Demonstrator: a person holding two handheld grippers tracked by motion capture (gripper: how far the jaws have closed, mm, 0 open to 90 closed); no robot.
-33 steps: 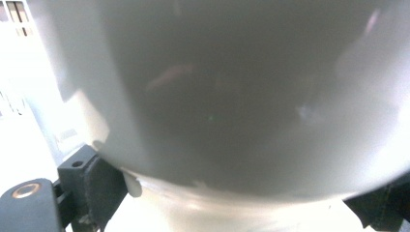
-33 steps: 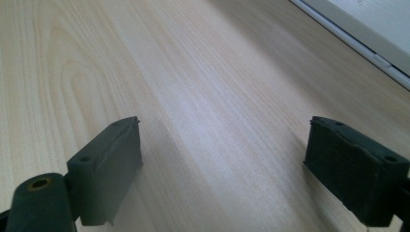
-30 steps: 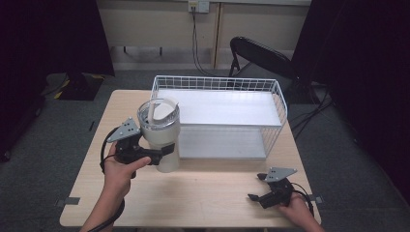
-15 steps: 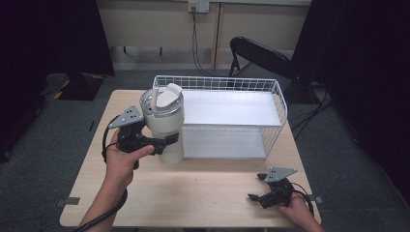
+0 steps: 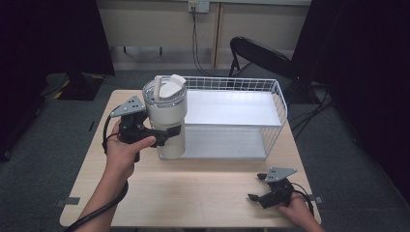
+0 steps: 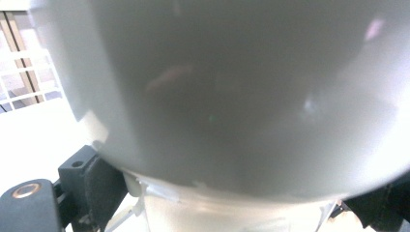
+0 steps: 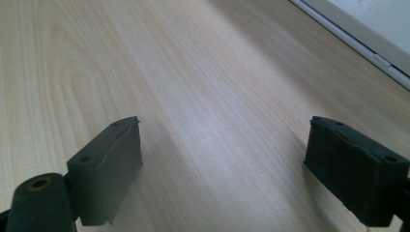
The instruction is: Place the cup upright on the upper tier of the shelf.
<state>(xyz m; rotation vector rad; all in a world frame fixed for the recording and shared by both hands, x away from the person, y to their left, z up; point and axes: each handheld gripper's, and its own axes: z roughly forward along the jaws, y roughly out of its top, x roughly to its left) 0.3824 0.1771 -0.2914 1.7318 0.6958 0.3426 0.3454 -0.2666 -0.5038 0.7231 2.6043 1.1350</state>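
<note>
- Surface: light wood table (image 5: 193, 193), bare grain under the right gripper in its own view. Grey carpet floor, dark curtains on both sides, a black folding chair (image 5: 261, 55) behind the table, cable running down from a wall outlet.
- White wire basket (image 5: 278, 104) sits on the far half of the table, with a flat white shelf panel inside at mid height and a pale base below it. Nothing else visible in it.
- Left gripper (image 5: 167, 133): jaws clamped on the lower body of the white tumbler (image 5: 167, 121). Left gripper view shows the tumbler wall pressed up close between the black pads (image 6: 104, 186).
- Tumbler is upright, lid (image 5: 164, 92) on with the flip tab raised, held at the basket's near left corner. Top overlaps the basket rim in the high view. Contents hidden by the lid.
- Change vs earlier: tumbler has gone up and toward the basket; a second ago it was lower, in front of the basket's left end. Left hand (image 5: 123, 152) rose with it.
- Right gripper (image 5: 258, 193): hasn't moved, parked on the table at the near right corner, jaws spread wide, nothing between them but bare wood.
</note>
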